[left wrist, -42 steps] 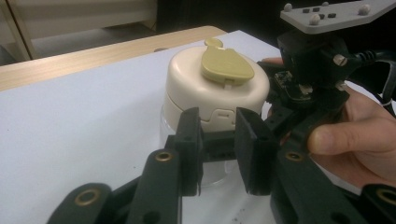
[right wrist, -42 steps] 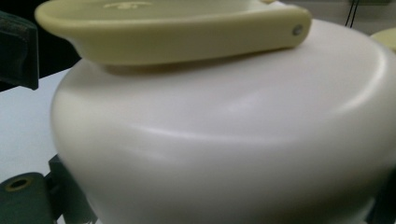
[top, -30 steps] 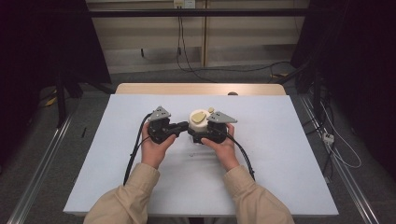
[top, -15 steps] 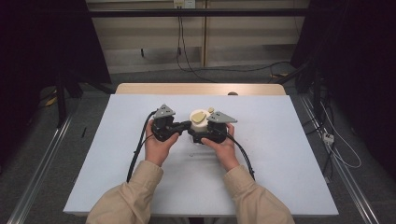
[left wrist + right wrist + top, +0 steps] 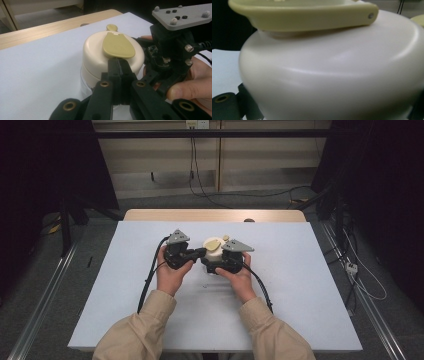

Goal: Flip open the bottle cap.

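A cream jar (image 5: 212, 254) with a domed lid (image 5: 95, 53) stands at the middle of the white table (image 5: 300, 285). An olive-yellow flap (image 5: 117, 46) lies flat on the lid. My right gripper (image 5: 216, 264) comes from the right and is shut on the jar's body (image 5: 332, 75), with a jaw on each side. My left gripper (image 5: 117, 62) comes from the left with its jaws shut together. Its tips touch the near edge of the flap. A hand holds each gripper.
A small olive-yellow disc (image 5: 111, 27) lies on the table just behind the jar. A wooden strip (image 5: 215, 215) runs along the table's far edge. Cables (image 5: 150, 280) trail from both grippers toward the person. Floor rails and dark stands flank the table.
The left gripper has shifted a little to the right, closing up to the jar's lid. The right gripper and the jar have hardly moved.
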The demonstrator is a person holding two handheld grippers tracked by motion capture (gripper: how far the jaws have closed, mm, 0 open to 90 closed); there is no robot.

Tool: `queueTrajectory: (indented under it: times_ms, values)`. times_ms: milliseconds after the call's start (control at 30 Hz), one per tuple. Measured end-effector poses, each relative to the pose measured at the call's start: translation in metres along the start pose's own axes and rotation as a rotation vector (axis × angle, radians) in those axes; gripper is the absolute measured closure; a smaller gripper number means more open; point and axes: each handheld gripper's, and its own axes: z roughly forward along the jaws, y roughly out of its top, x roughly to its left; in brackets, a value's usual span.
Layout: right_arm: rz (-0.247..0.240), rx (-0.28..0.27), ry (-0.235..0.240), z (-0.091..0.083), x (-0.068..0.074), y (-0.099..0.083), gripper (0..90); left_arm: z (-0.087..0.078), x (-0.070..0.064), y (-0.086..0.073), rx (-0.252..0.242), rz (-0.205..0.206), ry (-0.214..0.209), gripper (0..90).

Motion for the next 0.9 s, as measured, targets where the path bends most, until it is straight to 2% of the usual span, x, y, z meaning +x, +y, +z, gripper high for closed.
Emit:
queueTrajectory:
  times_ms: [900]
  values:
    - [0.002,0.001,-0.001,0.000,0.000,0.000,6.0,0.001,-0.005,0.014,-0.024,-0.001,0.001,90.0]
